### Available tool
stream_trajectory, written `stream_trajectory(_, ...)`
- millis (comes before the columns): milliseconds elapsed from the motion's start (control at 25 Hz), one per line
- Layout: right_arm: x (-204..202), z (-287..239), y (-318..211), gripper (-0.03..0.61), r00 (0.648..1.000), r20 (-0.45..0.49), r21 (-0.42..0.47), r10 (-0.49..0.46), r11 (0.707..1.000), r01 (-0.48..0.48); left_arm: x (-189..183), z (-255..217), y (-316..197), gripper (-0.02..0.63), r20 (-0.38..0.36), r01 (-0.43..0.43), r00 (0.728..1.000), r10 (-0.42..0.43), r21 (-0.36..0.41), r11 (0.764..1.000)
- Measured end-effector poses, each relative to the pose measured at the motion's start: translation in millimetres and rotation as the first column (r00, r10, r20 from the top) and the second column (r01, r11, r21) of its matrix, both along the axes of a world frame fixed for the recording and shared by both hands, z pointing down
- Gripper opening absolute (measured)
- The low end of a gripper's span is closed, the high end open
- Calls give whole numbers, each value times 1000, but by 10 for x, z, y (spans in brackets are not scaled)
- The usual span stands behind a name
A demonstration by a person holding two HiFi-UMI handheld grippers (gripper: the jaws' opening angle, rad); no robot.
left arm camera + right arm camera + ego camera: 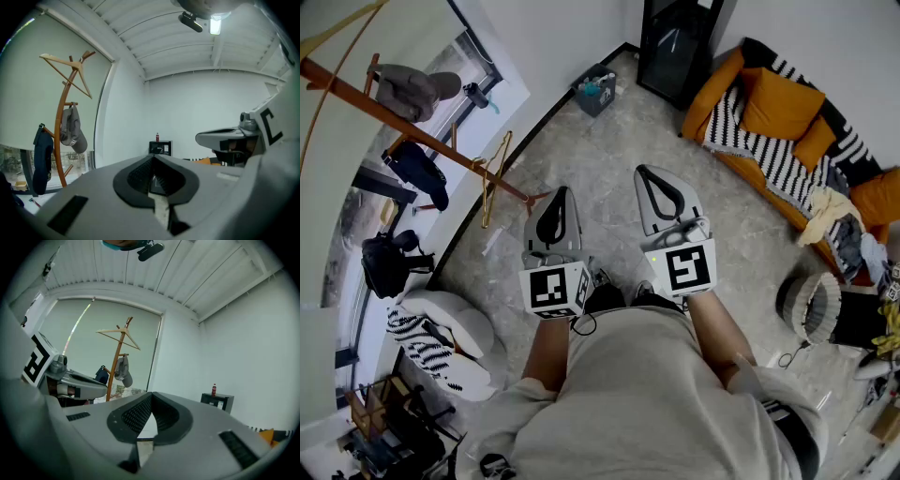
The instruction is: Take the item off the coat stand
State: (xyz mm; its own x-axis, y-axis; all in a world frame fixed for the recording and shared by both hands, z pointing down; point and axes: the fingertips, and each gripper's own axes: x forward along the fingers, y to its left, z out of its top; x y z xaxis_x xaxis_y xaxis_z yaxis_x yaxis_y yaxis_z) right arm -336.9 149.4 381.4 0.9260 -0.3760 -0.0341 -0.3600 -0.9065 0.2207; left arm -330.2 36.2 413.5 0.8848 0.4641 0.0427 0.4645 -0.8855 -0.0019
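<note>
Floor (609, 150) and sofa (769, 122) show only overhead; left hand-held gripper (153, 156) and right hand-held gripper (152, 393) closed, empty.

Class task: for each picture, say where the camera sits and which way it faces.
Head view: on the head, facing steeply down at the floor; torso, forearms, left gripper and right gripper show.
Left gripper view: along its shut jaws toward a black cabinet; right gripper at right.
Right gripper view: along its shut jaws toward the coat stand; left gripper at left.
Shared: coat stand.
</note>
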Motion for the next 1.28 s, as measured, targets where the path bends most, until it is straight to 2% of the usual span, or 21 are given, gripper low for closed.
stream_trajectory(240, 297, 108, -33, 5, 1000, 30, 29, 9, 1000, -10, 310, 96, -49, 11, 18, -25, 1000, 25, 11, 1000)
stream_trajectory(400, 512, 164, -54, 5, 997, 27, 9, 70, 997, -70, 537, 133, -182, 11, 21, -52, 998, 51, 19, 998)
stream_trajectory(480, 602, 167, -82, 5, 995, 30, 30, 90, 995, -91, 654, 127, -252, 11, 18, -70, 997, 69, 20, 997)
stream_trajectory(640, 768, 221, -181, 5, 995, 47, 64, 83, 994, -86, 912, 177, -276, 11, 27, -116, 993, 115, 22, 993)
stream_trajectory(840, 1030, 259, -173, 5, 996, 64, 37, 69, 997, -72, 1196, 182, -116, 11, 34, -181, 983, 181, 9, 983)
stream_trajectory(1040, 1404, 304, 77, 5, 997, 48, 63, 59, 996, -62, 1578, 233, 157, 11, 29, -176, 984, 175, 37, 984)
stream_trajectory(1280, 2225, 212, 301, 5, 1000, 12, 95, -27, 995, 25, 2340, 131, 403, 11, 3, -123, 992, 123, 59, 991)
